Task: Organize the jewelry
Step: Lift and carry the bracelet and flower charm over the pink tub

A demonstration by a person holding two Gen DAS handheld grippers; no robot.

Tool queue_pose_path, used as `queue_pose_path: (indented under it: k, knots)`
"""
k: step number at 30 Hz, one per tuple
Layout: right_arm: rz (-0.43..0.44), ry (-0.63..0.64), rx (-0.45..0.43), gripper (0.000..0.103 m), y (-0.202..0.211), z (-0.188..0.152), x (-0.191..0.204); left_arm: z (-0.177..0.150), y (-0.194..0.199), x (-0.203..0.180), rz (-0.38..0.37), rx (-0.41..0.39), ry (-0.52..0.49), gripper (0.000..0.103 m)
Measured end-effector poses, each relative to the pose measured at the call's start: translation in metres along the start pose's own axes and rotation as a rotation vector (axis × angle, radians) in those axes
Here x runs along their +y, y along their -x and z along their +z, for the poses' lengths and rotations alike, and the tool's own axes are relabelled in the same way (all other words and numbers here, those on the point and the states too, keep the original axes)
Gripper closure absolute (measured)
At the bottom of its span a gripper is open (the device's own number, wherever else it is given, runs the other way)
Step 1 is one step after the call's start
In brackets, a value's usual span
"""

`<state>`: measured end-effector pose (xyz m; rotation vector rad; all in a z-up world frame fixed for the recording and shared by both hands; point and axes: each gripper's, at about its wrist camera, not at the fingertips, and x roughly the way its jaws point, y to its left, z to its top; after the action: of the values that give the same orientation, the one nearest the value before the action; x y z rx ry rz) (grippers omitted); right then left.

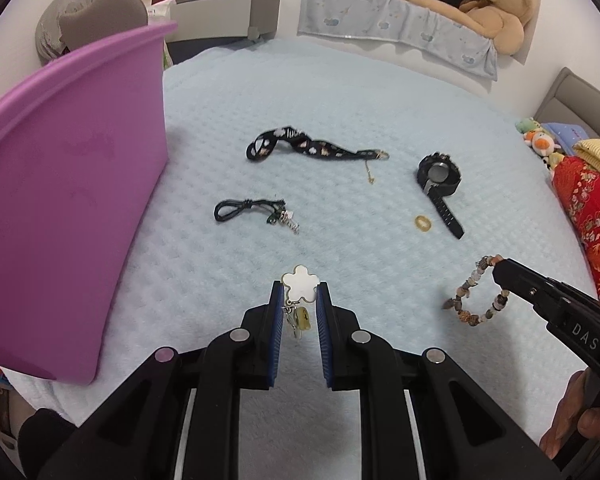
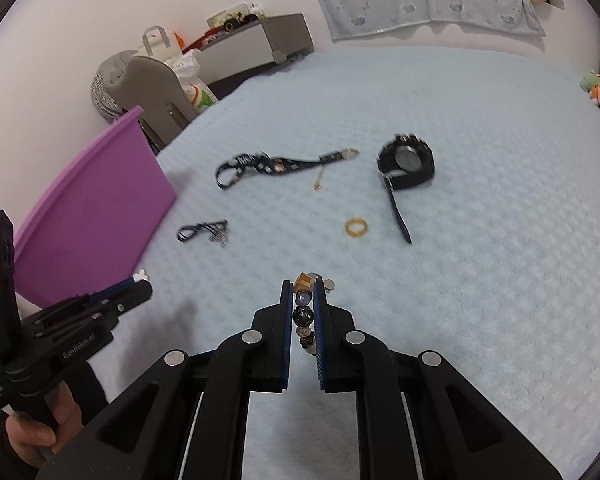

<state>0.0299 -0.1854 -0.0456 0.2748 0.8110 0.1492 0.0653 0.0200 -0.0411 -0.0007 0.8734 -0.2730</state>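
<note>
Home bedroom: blanketed bed point(image 1: 340, 92), teddy bear point(image 1: 496, 4).

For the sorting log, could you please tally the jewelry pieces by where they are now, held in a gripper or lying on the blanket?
Held in a gripper: 2 (flower charm in left gripper, beaded bracelet in right gripper)
Lying on the blanket: 4 (patterned strap, black cord, black watch, gold ring)
Total: 6

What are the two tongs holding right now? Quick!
Left tongs: closed on the white flower charm, its little pendants dangling below.
Right tongs: closed on the beaded bracelet, which hangs off the blanket.
</note>
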Motion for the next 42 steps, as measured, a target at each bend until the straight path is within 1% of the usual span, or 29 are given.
queue_pose_path:
  k: [8,12,14,18,21,26,30,34,38,42]
  knots:
    - [0.037,0.041,-0.055,0.093,0.021,0.020,0.025,0.018,0.041,0.001,-0.011,-0.071,-0.005,0.087]
    - [0.062,0.066,-0.084,0.093,0.032,0.033,0.043,0.027,0.064,0.005,0.001,-0.110,-0.008,0.087]
    - [0.087,0.077,-0.101,0.093,0.038,0.041,0.055,0.032,0.076,0.010,0.009,-0.130,-0.009,0.087]
    - [0.135,0.112,-0.131,0.093,0.046,0.061,0.080,0.045,0.105,0.025,0.031,-0.172,0.005,0.087]
    - [0.189,0.139,-0.150,0.093,0.051,0.077,0.105,0.057,0.130,0.041,0.051,-0.214,0.018,0.087]
    - [0.284,0.209,-0.178,0.093,0.052,0.110,0.158,0.078,0.159,0.077,0.105,-0.251,0.063,0.087]
    - [0.352,0.253,-0.190,0.093,0.048,0.133,0.197,0.089,0.170,0.110,0.160,-0.263,0.114,0.087]
    - [0.416,0.291,-0.182,0.093,0.040,0.150,0.234,0.096,0.171,0.147,0.218,-0.256,0.174,0.087]
    - [0.456,0.327,-0.147,0.093,0.022,0.160,0.268,0.097,0.165,0.180,0.243,-0.228,0.242,0.087]
    - [0.474,0.362,-0.073,0.093,-0.008,0.161,0.297,0.096,0.151,0.206,0.270,-0.189,0.285,0.087]
